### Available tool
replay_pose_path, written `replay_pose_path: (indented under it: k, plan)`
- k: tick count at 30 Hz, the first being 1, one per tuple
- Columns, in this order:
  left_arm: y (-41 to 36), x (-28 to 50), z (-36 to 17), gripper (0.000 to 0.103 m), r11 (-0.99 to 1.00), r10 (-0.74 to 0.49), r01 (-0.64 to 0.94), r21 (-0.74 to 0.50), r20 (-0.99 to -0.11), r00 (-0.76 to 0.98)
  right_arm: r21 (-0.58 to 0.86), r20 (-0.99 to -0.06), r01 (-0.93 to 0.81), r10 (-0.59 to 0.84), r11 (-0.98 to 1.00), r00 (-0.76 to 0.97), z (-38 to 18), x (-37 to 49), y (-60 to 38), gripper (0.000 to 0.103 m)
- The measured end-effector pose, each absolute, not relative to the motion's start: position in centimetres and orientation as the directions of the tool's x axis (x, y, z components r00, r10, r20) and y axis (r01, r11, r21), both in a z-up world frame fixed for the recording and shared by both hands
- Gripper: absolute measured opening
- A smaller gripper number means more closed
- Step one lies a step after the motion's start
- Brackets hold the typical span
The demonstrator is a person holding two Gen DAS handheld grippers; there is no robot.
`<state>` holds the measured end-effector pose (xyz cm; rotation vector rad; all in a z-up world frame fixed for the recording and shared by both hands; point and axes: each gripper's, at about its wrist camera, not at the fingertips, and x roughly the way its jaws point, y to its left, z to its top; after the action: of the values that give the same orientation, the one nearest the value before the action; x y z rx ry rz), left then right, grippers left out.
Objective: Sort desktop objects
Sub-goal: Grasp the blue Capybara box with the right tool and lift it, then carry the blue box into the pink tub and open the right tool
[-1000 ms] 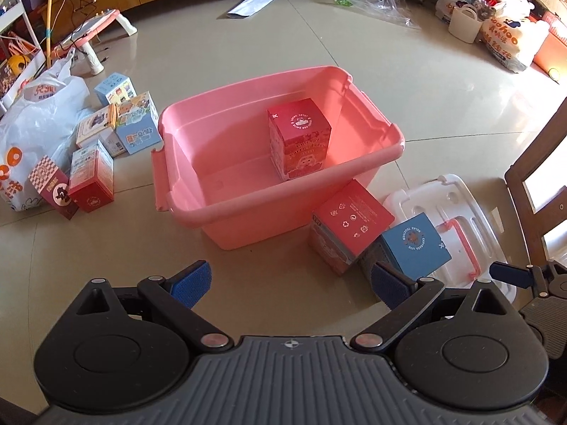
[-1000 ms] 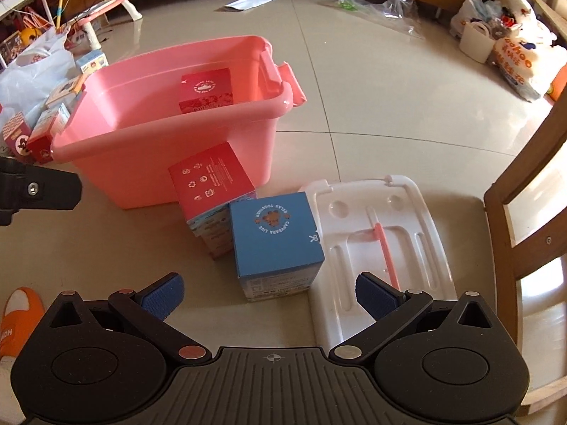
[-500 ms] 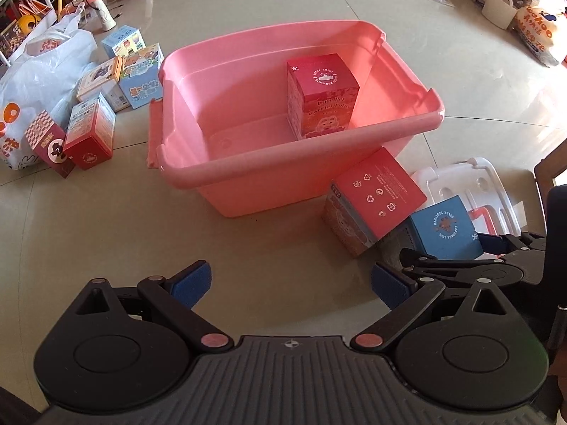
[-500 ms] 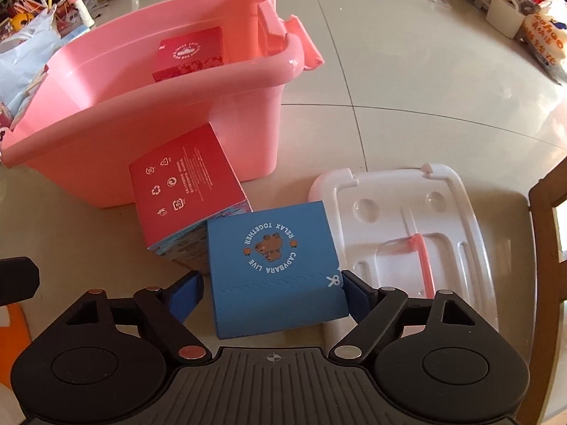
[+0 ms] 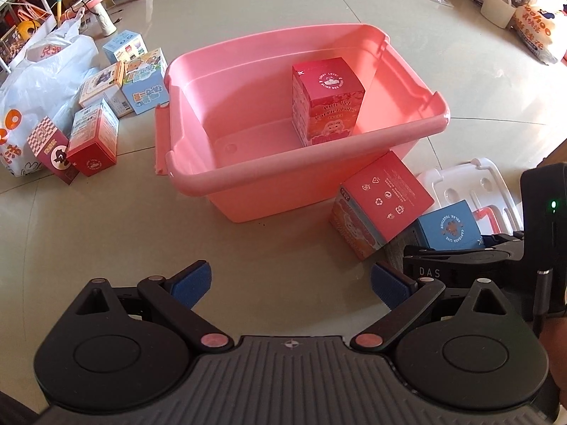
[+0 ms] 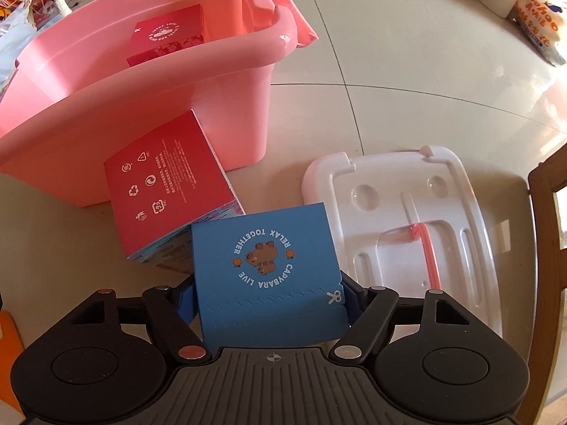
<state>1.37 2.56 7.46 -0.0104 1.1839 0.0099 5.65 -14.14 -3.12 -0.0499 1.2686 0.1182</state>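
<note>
Right tool (image 6: 269,304) pinching the blue box (image 6: 267,269) at both sides, low on the floor, just right of the tilted red box (image 6: 166,191) leaning at the pink tub (image 5: 283,177). Left tool (image 5: 288,283) spread wide, holding nothing, near the tub's front wall.

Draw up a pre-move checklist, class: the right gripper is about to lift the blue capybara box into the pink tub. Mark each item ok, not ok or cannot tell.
1. Right gripper fingers flank the blue capybara box on both sides: ok.
2. Grip firm enough to lift: cannot tell.
3. Blue box free of the tilted red box beside it: not ok, the two look to be touching at a corner.
4. Space in the pink tub: ok, only one upright red box inside.
5. Left gripper open, holding nothing: ok.
6. White lid clear of the box: cannot tell.
</note>
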Motion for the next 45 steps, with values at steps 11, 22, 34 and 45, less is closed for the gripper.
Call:
replay_pose_path:
  k: [11,22,34,45]
  plan:
    - [2.6,-0.2,8.6,0.099,1.000,0.002,-0.008,-0.001,-0.923,0.384,0.025,-0.944,-0.074,0.048,0.997,0.325,0.6,2.9,-15.9,0.069]
    - [2.6,-2.7,9.5,0.099,1.000,-0.018,0.009,-0.016,-0.919,0.393,0.002,-0.928,-0.059,0.024,0.998,0.373,6.8,-0.1,-16.6,0.069]
    - [3.4,-4.2,10.6,0.099,1.000,-0.027,0.015,-0.023,-0.902,0.431,-0.012,-0.867,-0.115,0.047,0.993,0.495,15.3,0.4,-15.5,0.068]
    - [5.0,-3.4,10.1,0.099,0.999,-0.026,-0.019,-0.038,-0.905,0.425,-0.012,-0.848,-0.191,0.091,0.981,0.523,19.1,4.6,-11.8,0.067]
